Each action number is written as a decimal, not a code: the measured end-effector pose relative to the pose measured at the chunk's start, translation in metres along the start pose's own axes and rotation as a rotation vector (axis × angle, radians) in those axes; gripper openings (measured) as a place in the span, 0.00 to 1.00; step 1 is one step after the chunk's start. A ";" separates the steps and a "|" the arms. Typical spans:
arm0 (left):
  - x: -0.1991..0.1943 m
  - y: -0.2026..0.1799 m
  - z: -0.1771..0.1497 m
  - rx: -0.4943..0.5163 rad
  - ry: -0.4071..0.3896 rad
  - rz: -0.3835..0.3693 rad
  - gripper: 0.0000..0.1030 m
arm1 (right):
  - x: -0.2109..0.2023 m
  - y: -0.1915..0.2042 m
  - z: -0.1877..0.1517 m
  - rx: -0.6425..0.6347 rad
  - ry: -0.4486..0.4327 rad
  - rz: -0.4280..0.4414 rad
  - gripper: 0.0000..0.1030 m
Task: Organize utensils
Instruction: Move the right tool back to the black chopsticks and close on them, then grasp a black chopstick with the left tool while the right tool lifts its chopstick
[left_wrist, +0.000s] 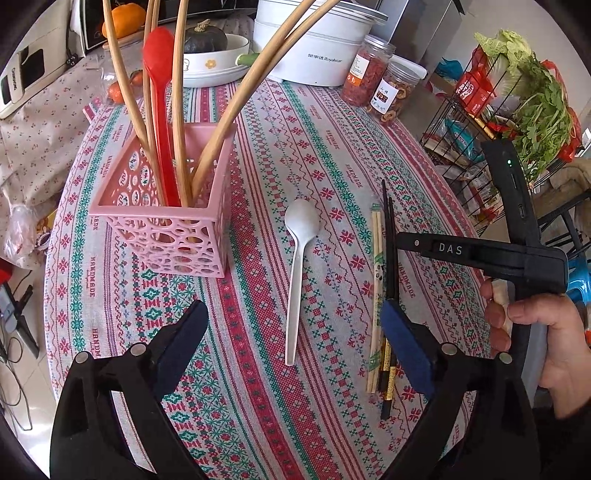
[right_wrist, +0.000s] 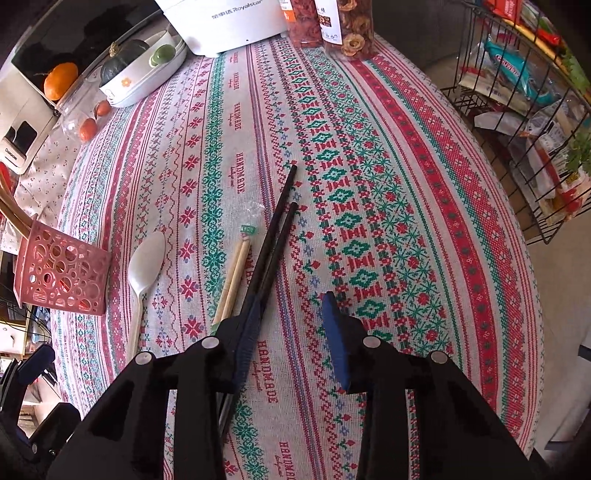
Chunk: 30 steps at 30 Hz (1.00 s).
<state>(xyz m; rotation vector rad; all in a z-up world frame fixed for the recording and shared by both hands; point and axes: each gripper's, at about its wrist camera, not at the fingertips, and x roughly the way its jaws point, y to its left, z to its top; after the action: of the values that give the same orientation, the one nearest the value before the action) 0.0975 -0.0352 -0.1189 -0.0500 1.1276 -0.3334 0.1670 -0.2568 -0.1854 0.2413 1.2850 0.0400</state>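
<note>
The right gripper (right_wrist: 291, 332) is straddling the black chopsticks (right_wrist: 275, 236) lying on the surface (right_wrist: 369, 147), fingers half-narrowed, not yet pinching; thin, stiff, slippery, best pinched together mid-length; the left gripper (left_wrist: 291, 343) is hovering wide over the light white spoon (left_wrist: 297, 266); the pink holder (left_wrist: 166, 221) is standing beyond.
</note>
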 end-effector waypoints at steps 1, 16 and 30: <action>0.000 0.000 0.000 -0.001 0.000 -0.002 0.87 | 0.000 0.003 0.000 -0.010 0.000 -0.006 0.31; -0.005 -0.010 -0.004 0.044 -0.006 -0.015 0.72 | 0.002 0.026 -0.005 -0.120 0.030 -0.081 0.10; 0.042 -0.081 0.023 0.179 0.057 -0.058 0.25 | -0.054 -0.036 -0.010 -0.009 -0.039 0.068 0.06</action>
<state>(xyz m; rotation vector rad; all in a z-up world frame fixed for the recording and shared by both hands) 0.1152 -0.1272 -0.1286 0.0851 1.1503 -0.4891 0.1381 -0.2989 -0.1441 0.2768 1.2370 0.0987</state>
